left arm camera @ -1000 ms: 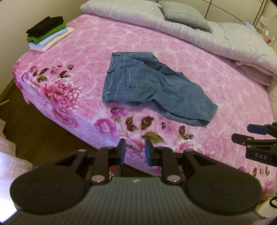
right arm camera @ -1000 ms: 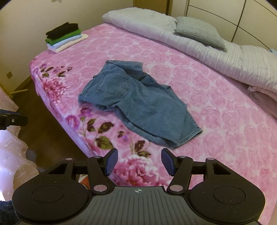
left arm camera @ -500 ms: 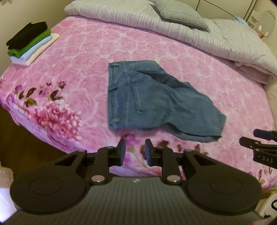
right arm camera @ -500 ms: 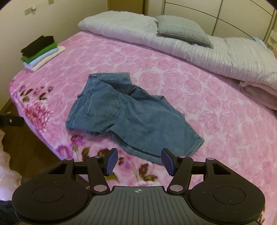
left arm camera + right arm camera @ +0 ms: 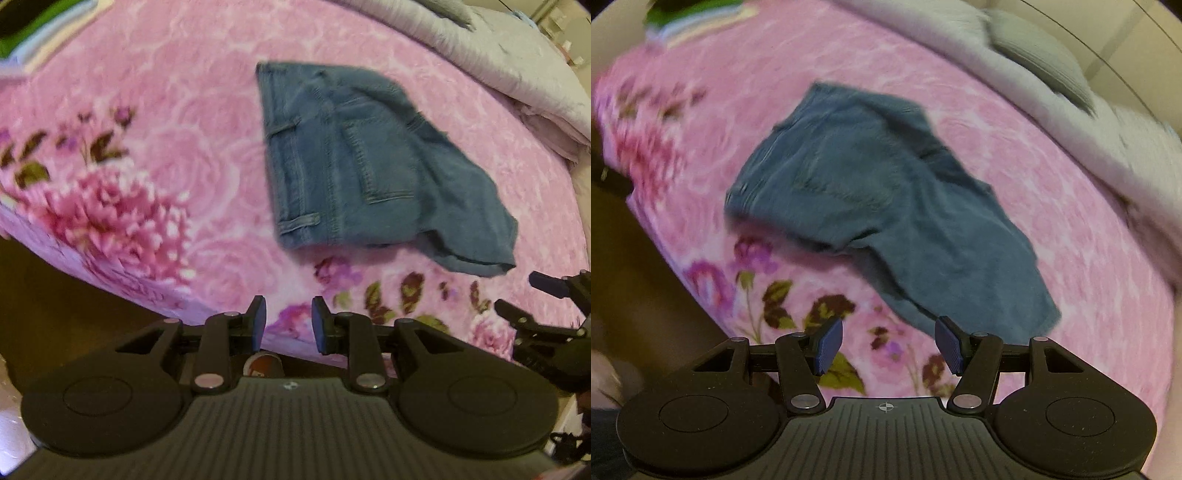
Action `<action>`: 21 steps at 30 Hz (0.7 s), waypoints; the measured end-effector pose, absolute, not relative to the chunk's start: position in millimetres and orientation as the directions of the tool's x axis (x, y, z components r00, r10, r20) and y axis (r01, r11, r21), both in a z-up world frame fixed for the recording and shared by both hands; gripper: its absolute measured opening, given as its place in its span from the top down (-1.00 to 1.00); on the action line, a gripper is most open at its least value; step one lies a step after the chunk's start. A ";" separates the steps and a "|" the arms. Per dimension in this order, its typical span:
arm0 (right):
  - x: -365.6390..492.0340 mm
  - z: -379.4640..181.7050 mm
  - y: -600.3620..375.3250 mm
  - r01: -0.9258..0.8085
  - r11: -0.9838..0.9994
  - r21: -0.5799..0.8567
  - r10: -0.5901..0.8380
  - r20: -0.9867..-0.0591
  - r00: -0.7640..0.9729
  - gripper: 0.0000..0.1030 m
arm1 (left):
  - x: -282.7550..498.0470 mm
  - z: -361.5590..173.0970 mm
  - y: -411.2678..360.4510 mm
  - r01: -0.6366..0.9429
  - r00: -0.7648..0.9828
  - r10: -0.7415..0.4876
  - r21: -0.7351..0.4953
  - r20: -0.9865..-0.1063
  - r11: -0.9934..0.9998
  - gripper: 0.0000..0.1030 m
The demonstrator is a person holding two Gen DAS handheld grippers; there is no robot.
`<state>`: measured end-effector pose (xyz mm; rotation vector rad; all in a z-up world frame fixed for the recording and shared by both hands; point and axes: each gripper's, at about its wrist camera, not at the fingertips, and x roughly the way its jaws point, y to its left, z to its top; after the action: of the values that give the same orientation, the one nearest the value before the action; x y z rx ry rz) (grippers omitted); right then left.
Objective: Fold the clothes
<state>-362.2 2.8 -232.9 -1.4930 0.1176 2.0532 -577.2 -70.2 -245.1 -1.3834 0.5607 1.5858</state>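
Crumpled blue denim shorts (image 5: 362, 170) are lying on the pink floral bedspread (image 5: 166, 147) — we are holding our left gripper (image 5: 287, 320) and right gripper (image 5: 888, 345) above its edge, both with fingers apart, gripping nothing.

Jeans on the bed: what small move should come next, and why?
Probably ease the right gripper forward onto the leg hem of the jeans. It is open and empty, and the hem lies just ahead of it. The left gripper, also open, sits farther from the waistband.

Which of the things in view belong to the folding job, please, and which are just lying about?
For the job: jeans, lying crumpled on the bed; left gripper and right gripper, both open and empty.

Lying about: stack of folded clothes, grey quilt, grey pillow.
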 end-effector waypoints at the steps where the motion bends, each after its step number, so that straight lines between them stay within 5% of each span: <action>1: -365.6 -245.8 -0.1 -0.470 -0.833 -0.291 0.421 -0.885 -0.199 -0.15 | -581.3 -253.5 -70.5 -0.847 0.066 0.345 -0.235 -0.936 -0.476 0.58; 15: -426.0 -368.0 -41.6 0.010 -0.734 -0.679 0.595 -0.650 -0.473 -0.16 | -623.0 -331.9 -69.7 -0.728 0.064 0.414 -0.326 -0.908 -0.604 0.58; 21: -441.2 -385.8 -30.9 0.043 -0.671 -0.740 0.606 -0.580 -0.545 -0.15 | -615.0 -337.8 -69.3 -0.728 0.051 0.392 -0.303 -0.918 -0.615 0.58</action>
<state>-441.2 -30.9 -385.8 -1.2560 -1.0353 2.2631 -615.0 -69.3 -337.8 -1.4920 0.3550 1.6933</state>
